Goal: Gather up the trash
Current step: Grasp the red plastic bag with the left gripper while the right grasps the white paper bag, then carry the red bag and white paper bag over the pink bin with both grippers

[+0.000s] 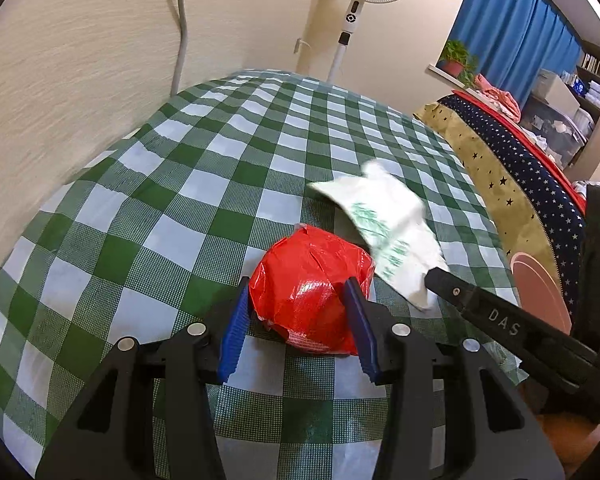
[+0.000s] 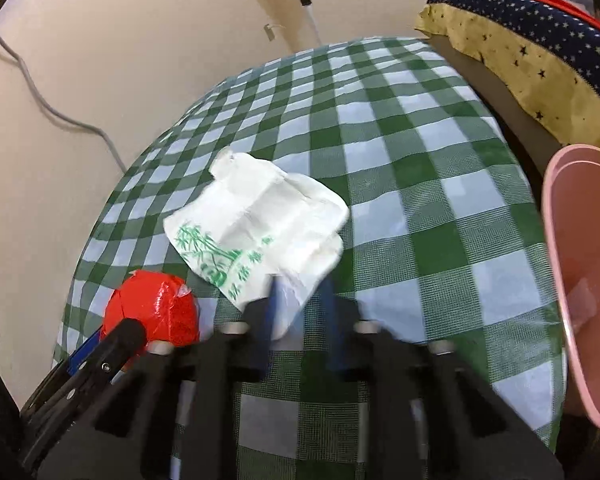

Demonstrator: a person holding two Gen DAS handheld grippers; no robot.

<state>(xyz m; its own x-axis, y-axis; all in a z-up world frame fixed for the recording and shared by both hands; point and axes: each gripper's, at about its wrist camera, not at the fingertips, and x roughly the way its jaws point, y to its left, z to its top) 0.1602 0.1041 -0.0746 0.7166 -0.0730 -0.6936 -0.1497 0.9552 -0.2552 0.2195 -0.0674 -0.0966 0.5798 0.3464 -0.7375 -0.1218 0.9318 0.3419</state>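
Beyond red wad (image 1: pixel 312 296), checked cloth (image 1: pixel 220 168) bare to edge.

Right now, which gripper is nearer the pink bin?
Right. The right gripper, pinching the white bag, has the pink bin beside it; the left gripper clasps the red ball farther away.

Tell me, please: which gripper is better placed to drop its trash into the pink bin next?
Probably the right gripper. It pinches the white wrapper, and the pink bin stands just to its right. The left gripper, closed on the red ball, is farther from it.
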